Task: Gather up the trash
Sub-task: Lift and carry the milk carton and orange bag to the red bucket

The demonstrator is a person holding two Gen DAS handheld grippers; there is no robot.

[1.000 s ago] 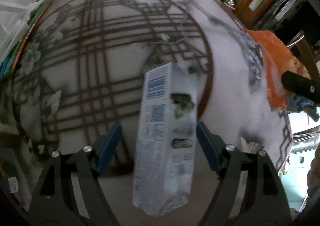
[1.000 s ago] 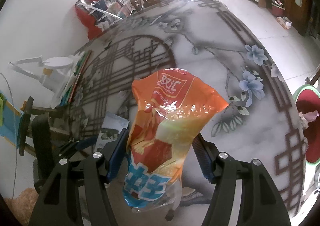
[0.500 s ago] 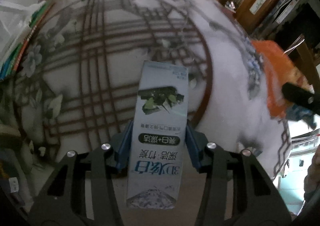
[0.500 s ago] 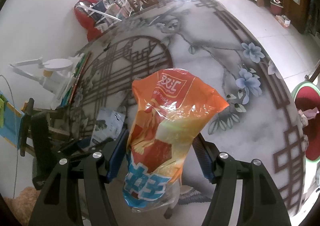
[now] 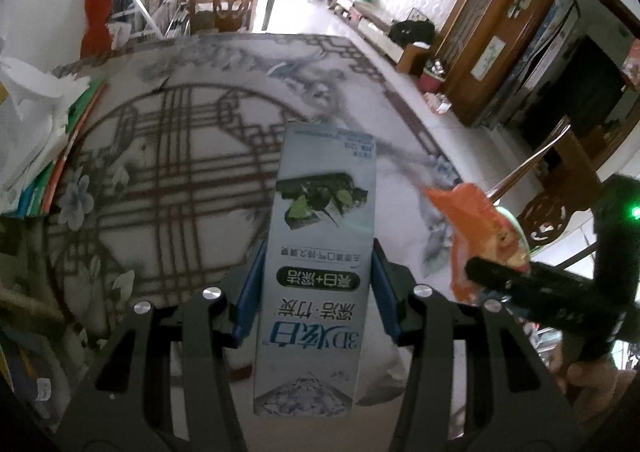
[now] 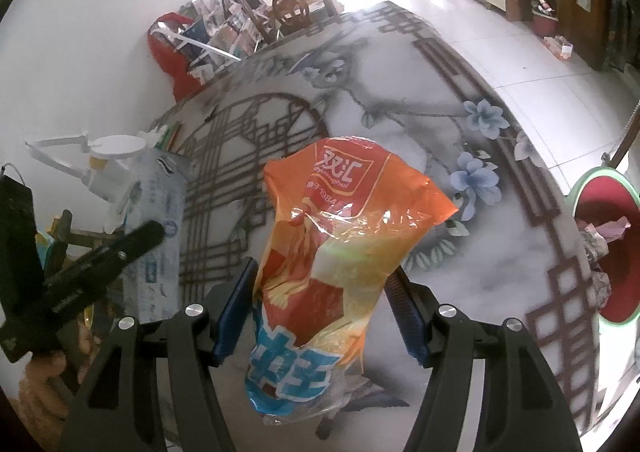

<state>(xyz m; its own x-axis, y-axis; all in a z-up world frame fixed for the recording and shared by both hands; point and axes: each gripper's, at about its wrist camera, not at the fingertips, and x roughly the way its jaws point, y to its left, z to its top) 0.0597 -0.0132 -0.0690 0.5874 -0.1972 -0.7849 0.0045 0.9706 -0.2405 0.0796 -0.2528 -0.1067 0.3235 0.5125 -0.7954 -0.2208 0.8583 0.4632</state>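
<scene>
Left gripper (image 5: 316, 298) is clamped on the toothpaste box (image 5: 318, 252), right gripper (image 6: 320, 312) squeezing the orange snack bag (image 6: 340, 236), bin (image 6: 604, 248) far right.

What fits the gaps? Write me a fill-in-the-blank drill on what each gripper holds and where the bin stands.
1. The left gripper is shut on a tall pale ____.
2. The right gripper is shut on a snack bag that is mostly ____ in colour.
3. The red bin with the green rim stands past the table's ____ edge in the right wrist view.

Missing words: box; orange; right
</scene>
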